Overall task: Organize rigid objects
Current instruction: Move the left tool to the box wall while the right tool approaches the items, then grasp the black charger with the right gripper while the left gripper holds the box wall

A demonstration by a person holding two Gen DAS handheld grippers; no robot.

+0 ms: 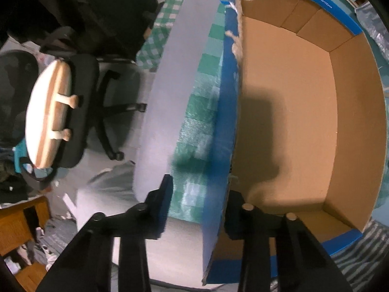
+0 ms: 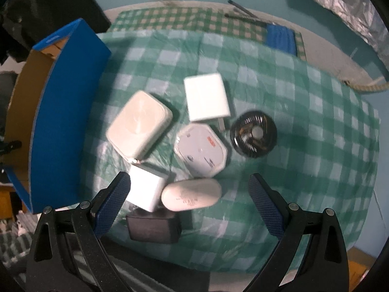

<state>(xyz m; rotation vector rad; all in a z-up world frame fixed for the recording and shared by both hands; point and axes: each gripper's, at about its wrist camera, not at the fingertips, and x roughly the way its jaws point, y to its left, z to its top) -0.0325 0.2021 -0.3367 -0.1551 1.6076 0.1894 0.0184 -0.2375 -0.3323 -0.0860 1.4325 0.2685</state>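
On the checked cloth [image 2: 304, 131] beside the box [image 2: 65, 112], the small things lie bunched together, touching or nearly so, with bare cloth to their right and behind them. The box's blue outer wall stands just left of the bunch; its brown inside [image 1: 287, 112] holds nothing visible.

Counted: four white pieces, namely a rounded-square case [image 2: 139, 126], a flat adapter [image 2: 206, 97], a six-sided plug [image 2: 201, 149] and a cube charger [image 2: 147, 187]; one pale oval piece [image 2: 192, 194]; one black block [image 2: 153, 227]; one round dark fan [image 2: 254, 133], set a little apart at the right.

The right gripper [image 2: 189, 194] points down over the near end of the bunch, jaws wide, with the cube and the oval piece between the fingers and no pad pressing.

The left gripper [image 1: 201, 204] points down astride the box's near wall [image 1: 226, 131], one finger outside and one inside, jaws narrow; whether the pads clamp the wall I cannot tell.
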